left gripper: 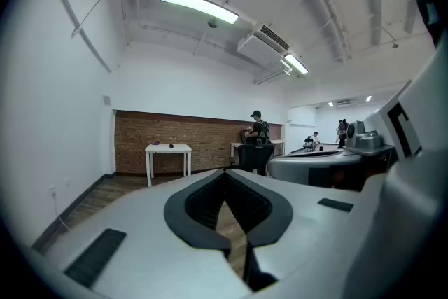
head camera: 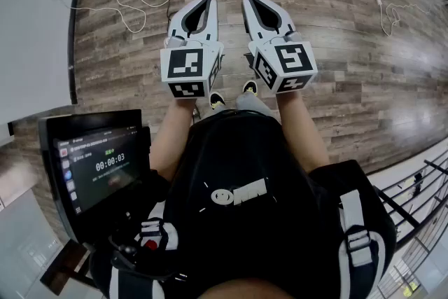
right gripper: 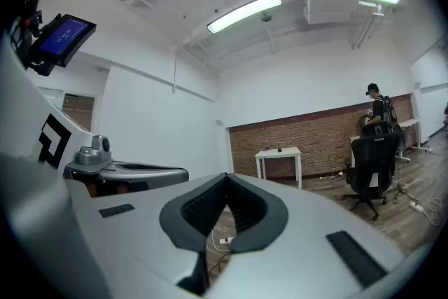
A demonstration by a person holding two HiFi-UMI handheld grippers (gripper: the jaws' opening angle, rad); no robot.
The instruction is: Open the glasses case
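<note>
Closed tight with nothing in them, the left claw (head camera: pixel 207 2) and right claw (head camera: pixel 250 1) point side by side toward 12 o'clock, likely ready to start, as no glasses case shows.

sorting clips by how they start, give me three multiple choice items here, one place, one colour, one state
1. Where is the tablet? A) on the floor B) left of the person C) on a chair
2. What colour is the wall behind the small table? A) brick red B) green C) black
3. How do the jaws of the left gripper and right gripper stand? A) wide apart B) clamped on a case C) together, nothing between

Answers: 1 B, the head view shows it low at left; 2 A, both gripper views show red brick; 3 C, each gripper view shows the tips meeting, empty.
</note>
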